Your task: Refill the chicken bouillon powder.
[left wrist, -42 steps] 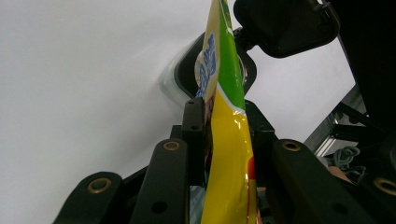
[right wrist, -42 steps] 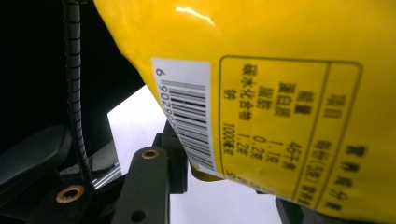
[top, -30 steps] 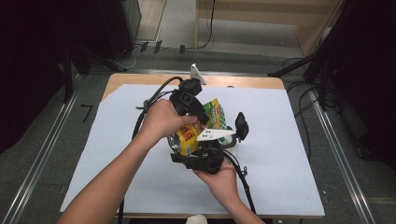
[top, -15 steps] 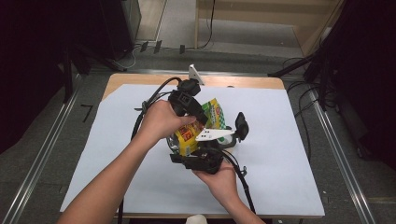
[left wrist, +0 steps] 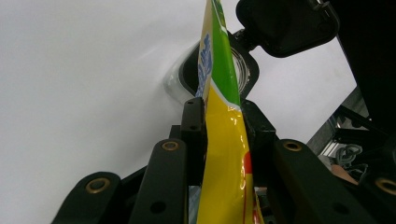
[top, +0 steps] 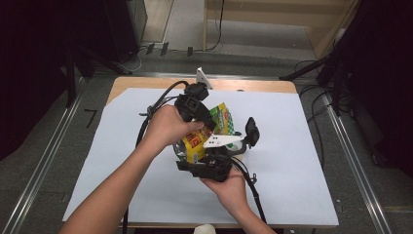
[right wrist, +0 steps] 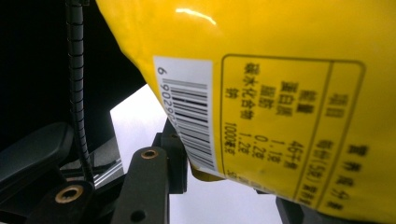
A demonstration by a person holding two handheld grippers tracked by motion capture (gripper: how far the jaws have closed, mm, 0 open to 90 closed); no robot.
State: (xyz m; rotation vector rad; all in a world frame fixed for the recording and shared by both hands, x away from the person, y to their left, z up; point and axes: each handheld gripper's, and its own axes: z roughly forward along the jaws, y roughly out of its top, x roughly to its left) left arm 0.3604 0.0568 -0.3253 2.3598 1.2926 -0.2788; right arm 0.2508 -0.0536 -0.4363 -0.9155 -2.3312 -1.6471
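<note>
Jaws of left gripper (left wrist: 224,116) and right gripper (top: 207,165) both clamp yellow pouch (right wrist: 280,93); nothing moved since earlier frame. Barcode reads 6902…, Chinese nutrition table.

Over the white sheet (top: 292,161) on the bench (top: 253,85), the left gripper (top: 207,122) and the right gripper (top: 214,163) both hold a yellow and green packet (top: 221,119) between them.
</note>
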